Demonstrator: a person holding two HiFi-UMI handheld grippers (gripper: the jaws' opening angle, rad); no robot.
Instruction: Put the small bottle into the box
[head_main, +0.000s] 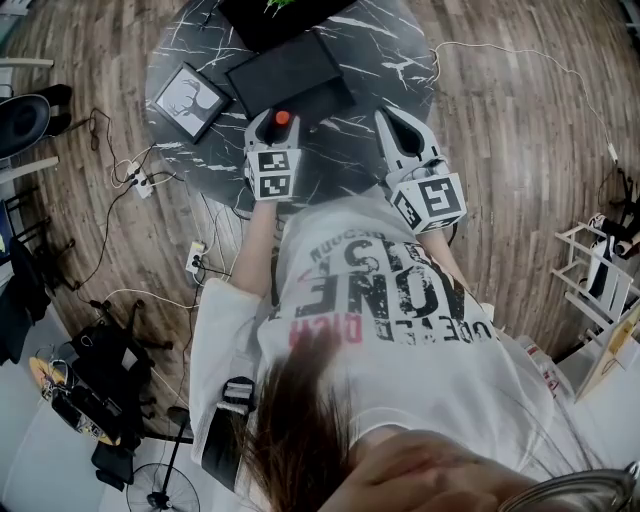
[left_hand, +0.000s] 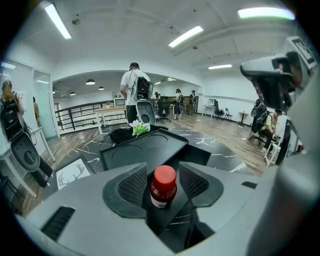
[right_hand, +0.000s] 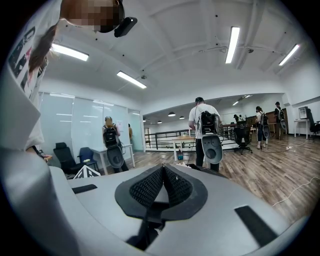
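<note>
A small dark bottle (left_hand: 163, 187) with a red cap (head_main: 283, 118) stands upright on the black marble table (head_main: 345, 160), just in front of the black box (head_main: 290, 70). My left gripper (head_main: 276, 124) has its jaws on either side of the bottle, and a thin gap shows between each ribbed pad (left_hand: 134, 184) and the bottle. In the left gripper view the box (left_hand: 145, 150) lies right behind the bottle and shows round hollows on top. To the right, my right gripper (head_main: 393, 120) hovers over the table, its pads (right_hand: 150, 187) pressed together on nothing.
A framed deer picture (head_main: 190, 100) lies on the table left of the box. A green plant (left_hand: 140, 129) sits behind the box. Cables and a power strip (head_main: 140, 180) trail over the wooden floor on the left. People and office chairs stand far off in the room.
</note>
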